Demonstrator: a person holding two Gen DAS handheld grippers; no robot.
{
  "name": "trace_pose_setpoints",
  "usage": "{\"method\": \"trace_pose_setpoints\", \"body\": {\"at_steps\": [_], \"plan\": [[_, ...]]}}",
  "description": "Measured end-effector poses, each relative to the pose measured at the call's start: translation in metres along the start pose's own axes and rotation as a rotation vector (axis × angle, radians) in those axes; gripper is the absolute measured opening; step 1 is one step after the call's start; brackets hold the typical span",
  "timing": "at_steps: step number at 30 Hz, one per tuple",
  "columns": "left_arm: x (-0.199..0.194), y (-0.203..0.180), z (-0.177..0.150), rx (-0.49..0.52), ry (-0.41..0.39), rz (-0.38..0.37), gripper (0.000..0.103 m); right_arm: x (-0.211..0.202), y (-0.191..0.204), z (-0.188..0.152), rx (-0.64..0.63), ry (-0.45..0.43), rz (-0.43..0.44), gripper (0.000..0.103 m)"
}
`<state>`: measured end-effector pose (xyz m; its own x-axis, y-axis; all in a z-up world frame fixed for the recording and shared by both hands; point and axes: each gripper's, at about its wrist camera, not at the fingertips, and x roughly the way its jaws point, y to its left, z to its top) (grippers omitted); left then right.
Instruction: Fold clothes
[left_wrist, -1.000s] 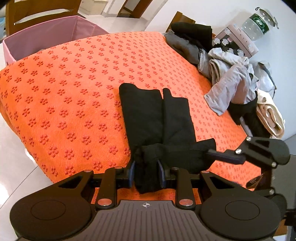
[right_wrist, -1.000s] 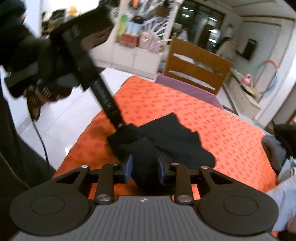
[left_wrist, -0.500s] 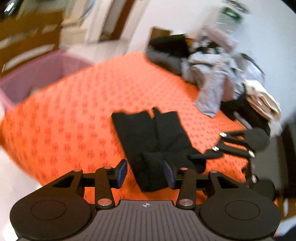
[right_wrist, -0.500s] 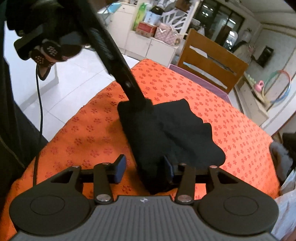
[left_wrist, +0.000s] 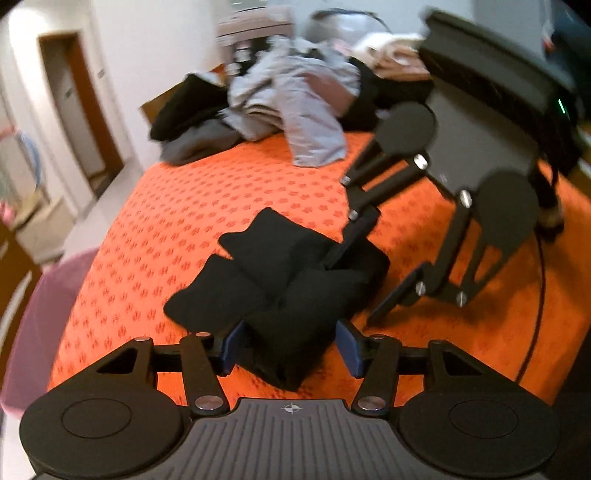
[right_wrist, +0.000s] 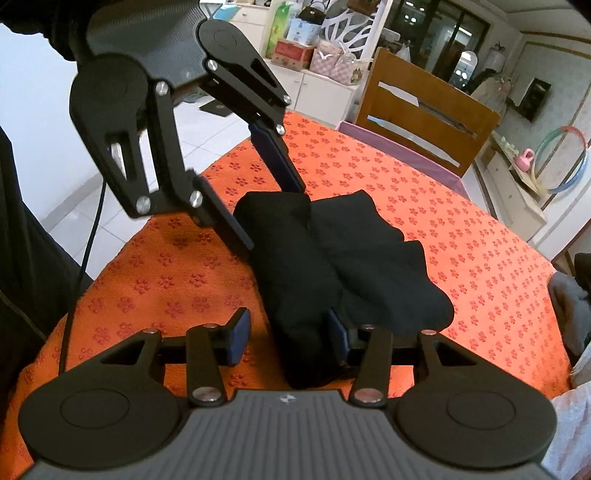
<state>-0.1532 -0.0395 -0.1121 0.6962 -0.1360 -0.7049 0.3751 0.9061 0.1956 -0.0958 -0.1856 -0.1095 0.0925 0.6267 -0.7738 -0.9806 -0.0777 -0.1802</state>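
A black garment (left_wrist: 288, 280), folded into a thick bundle, lies on the orange flower-patterned mat (left_wrist: 166, 229). My left gripper (left_wrist: 291, 347) straddles its near end. The jaws are opening, and both blue pads stand clear of the cloth between them. In the right wrist view the same garment (right_wrist: 351, 266) lies between the fingers of my right gripper (right_wrist: 288, 338), which is open. Its right pad (right_wrist: 338, 336) brushes the fabric and its left pad is well apart. Each gripper shows in the other's view at the opposite end of the bundle: the right (left_wrist: 354, 288), the left (right_wrist: 269, 218).
A heap of grey, black and beige clothes (left_wrist: 295, 110) covers the mat's far end. A pink-purple fabric bin (right_wrist: 406, 155) and a wooden chair (right_wrist: 424, 107) stand past one edge. A black cable (left_wrist: 539, 295) trails over the mat. A person's dark sleeve (right_wrist: 22, 258) is at the left.
Both grippers were shut on the black garment and have opened off it. The left gripper has rolled strongly, swinging its view. The bundle now rests on the mat.
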Motion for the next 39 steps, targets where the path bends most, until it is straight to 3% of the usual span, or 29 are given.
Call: {"method": "trace_pose_setpoints", "body": {"at_steps": [7, 10, 15, 18, 19, 20, 23, 26, 30, 32, 39], "plan": [[0.004, -0.006, -0.005, 0.155, -0.013, 0.028, 0.06, 0.005, -0.011, 0.001, 0.001, -0.001, 0.037, 0.053], [0.004, -0.008, -0.006, 0.205, -0.03, 0.052, 0.069, 0.007, -0.014, 0.002, -0.013, 0.0, 0.051, 0.053], [0.008, -0.013, -0.009, 0.318, -0.03, 0.052, 0.069, 0.009, -0.019, 0.003, -0.03, 0.0, 0.083, 0.053], [0.015, -0.013, -0.011, 0.355, -0.014, 0.032, 0.064, 0.009, -0.021, 0.003, -0.046, 0.001, 0.099, 0.053], [0.015, -0.012, -0.011, 0.356, -0.017, 0.019, 0.055, 0.009, -0.022, 0.003, -0.052, 0.001, 0.102, 0.053], [0.015, -0.01, -0.011, 0.347, -0.016, -0.001, 0.045, 0.009, -0.022, 0.004, -0.057, 0.001, 0.104, 0.053], [0.013, -0.007, -0.013, 0.31, -0.021, -0.026, 0.035, 0.005, -0.024, 0.0, -0.068, -0.021, 0.092, 0.053], [0.011, 0.0, -0.012, 0.199, -0.019, -0.05, 0.034, 0.0, -0.026, -0.007, -0.077, -0.043, 0.059, 0.053], [0.011, 0.011, -0.008, 0.056, -0.009, -0.078, 0.033, 0.001, -0.031, -0.01, -0.035, -0.039, 0.053, 0.035], [0.011, 0.016, -0.006, -0.001, -0.002, -0.097, 0.033, 0.0, -0.032, -0.008, 0.004, -0.036, 0.059, 0.031], [-0.005, 0.015, -0.016, -0.22, 0.052, -0.241, 0.033, -0.013, -0.031, -0.01, 0.204, -0.006, 0.207, 0.029]]}}
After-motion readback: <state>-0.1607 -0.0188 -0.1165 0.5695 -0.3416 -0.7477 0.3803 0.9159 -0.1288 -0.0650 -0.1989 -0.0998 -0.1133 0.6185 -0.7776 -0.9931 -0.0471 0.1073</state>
